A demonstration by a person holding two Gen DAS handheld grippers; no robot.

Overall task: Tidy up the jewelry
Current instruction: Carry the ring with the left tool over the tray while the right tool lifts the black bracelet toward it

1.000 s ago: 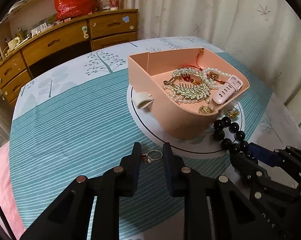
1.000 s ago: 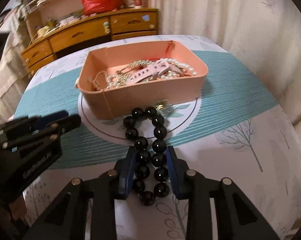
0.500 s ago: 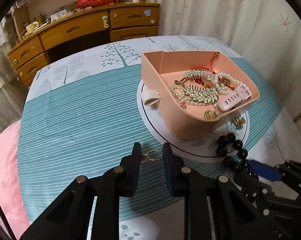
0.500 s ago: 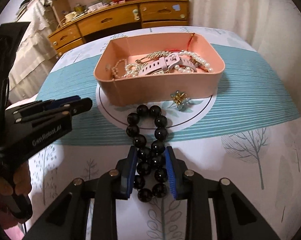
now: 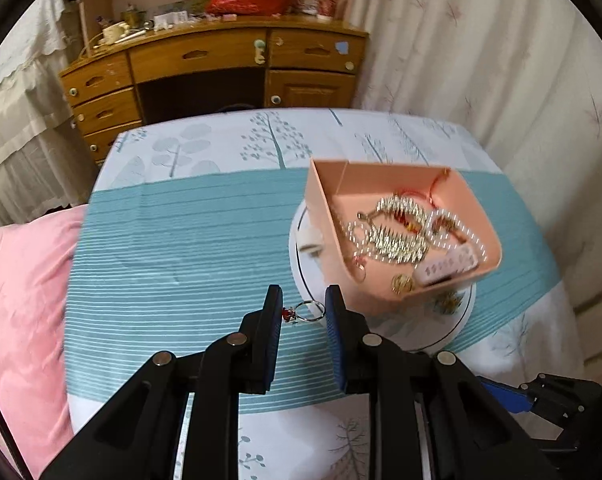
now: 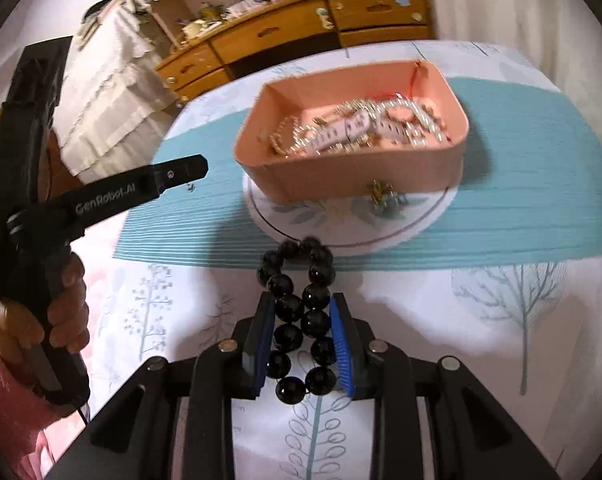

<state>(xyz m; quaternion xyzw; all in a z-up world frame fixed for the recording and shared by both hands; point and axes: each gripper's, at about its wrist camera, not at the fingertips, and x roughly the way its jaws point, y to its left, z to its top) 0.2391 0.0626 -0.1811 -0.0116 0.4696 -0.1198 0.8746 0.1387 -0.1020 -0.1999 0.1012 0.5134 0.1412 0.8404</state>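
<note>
A pink tray (image 5: pixel 329 216) (image 6: pixel 341 184) holds pearls, a gold comb and a pale watch strap. My left gripper (image 5: pixel 304 304) is shut on a thin silver ring (image 5: pixel 309 311) with a red stone and holds it above the teal cloth, left of the tray. My right gripper (image 6: pixel 303 312) is shut on a black bead bracelet (image 6: pixel 297 308), lifted in front of the tray. The left gripper also shows in the right wrist view (image 6: pixel 181 170). A small gold brooch (image 6: pixel 383 196) (image 5: pixel 447 302) lies on the white round mat by the tray.
The tray stands on a white round mat (image 6: pixel 301 220) on a table with a teal and white tree-print cloth (image 5: pixel 173 240). A pink cushion (image 5: pixel 17 300) lies at the left. A wooden dresser (image 5: pixel 205 68) and curtains (image 5: pixel 481 60) stand behind.
Both grippers rose and pulled back from the tray. The bracelet came up off the table in the right gripper. The left gripper kept the ring and shifted left.
</note>
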